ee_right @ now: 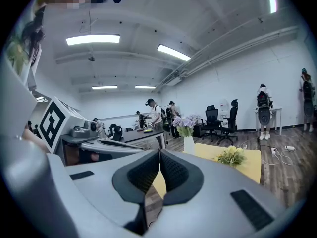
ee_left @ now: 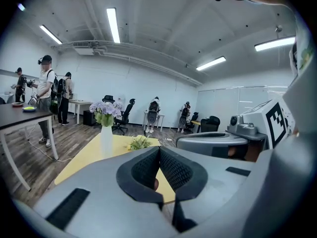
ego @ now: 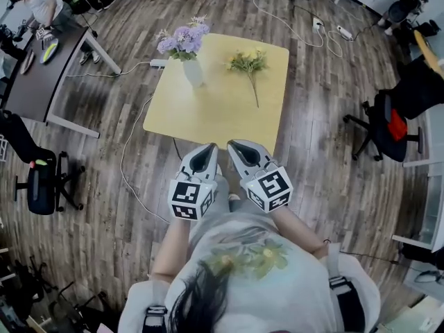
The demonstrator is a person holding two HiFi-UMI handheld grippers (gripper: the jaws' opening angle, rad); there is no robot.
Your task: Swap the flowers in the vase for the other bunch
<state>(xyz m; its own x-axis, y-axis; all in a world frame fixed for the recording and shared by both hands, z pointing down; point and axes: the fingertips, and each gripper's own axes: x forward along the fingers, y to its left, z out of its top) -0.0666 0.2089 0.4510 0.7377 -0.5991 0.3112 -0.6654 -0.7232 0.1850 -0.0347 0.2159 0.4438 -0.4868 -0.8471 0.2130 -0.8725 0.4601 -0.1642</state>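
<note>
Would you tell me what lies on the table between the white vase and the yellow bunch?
Nothing: in the head view, only bare tabletop separates the vase from the yellow bunch.

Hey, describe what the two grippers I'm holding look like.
Both the left gripper and right gripper are pale grey tapered shells with black ribbed pads. Each carries a white cube with black square markers.

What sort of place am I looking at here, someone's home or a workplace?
Most likely a shared office or lab workspace: rolling office chairs stand around, a long dark desk sits at one side, and bare strip lights run along the ceiling.
</note>
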